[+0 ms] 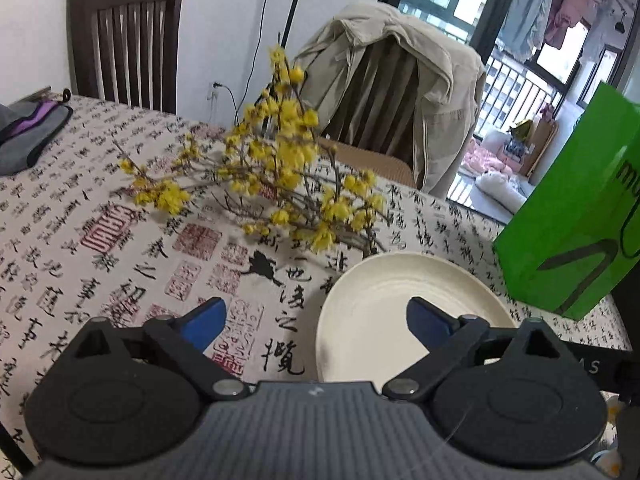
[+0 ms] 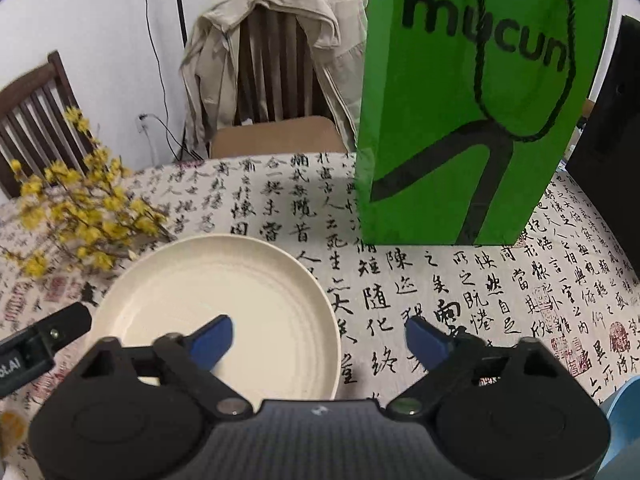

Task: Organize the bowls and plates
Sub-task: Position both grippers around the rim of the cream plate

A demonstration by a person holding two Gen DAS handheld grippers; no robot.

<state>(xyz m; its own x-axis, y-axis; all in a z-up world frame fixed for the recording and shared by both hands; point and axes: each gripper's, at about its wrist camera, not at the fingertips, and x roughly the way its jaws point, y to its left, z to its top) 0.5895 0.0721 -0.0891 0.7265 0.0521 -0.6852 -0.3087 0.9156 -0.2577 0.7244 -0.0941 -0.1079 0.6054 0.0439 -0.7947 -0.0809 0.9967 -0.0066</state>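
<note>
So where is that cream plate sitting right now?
The cream plate lies on the tablecloth, between the yellow flowers and the green bag.

Plate (image 2: 224,304) – cream, looks ceramic or melamine, cannot tell which; satin sheen, faint concentric ridges on the well. Tablecloth (image 2: 440,280) is woven cloth, matt, printed with black calligraphy and red seals. Bag (image 2: 472,100) at 1 o'clock of the plate in the right wrist view: green paper, smooth, low gloss, twisted cord handle. Left gripper (image 1: 316,320) and right gripper (image 2: 318,338) – matt black plastic links, ribbed grey body, blue fingers (image 1: 206,322) with a smooth rubbery look, bright metal pivot pins. Chair (image 1: 124,40) at 11 o'clock in the left wrist view: dark varnished wood. Jacket (image 1: 400,80) – beige cloth, matt, creased. Flower branches (image 1: 280,168): rough bare twigs.
</note>
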